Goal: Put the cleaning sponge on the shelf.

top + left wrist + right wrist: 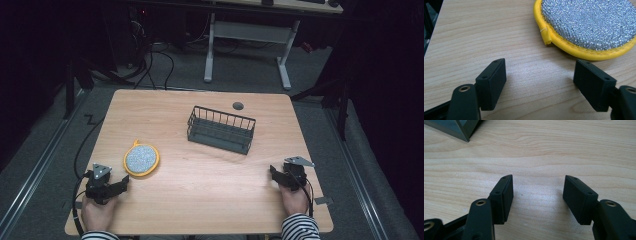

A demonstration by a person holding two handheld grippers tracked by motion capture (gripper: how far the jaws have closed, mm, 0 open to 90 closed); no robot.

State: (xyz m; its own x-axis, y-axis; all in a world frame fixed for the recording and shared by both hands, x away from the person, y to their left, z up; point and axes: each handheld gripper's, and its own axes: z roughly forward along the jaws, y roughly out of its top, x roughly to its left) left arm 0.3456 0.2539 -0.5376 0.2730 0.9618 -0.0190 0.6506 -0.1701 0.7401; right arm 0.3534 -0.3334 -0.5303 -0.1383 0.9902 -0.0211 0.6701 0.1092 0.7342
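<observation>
Wooden table [200, 175] bears wire basket [221, 129]; scrubber [141, 159] beside left gripper [121, 184].

table [200, 170] evenly lit | surroundings dark | close views sharp

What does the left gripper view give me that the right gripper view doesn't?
Left gripper view: the round scrubbing pad, silver mesh with a yellow rim and a small yellow loop, lying just ahead of the open left tool, not between its jaws. Right gripper view: a corner of the dark wire basket at the upper left, well beyond the open right tool. Both: bare wooden table between open, empty jaws.
</observation>
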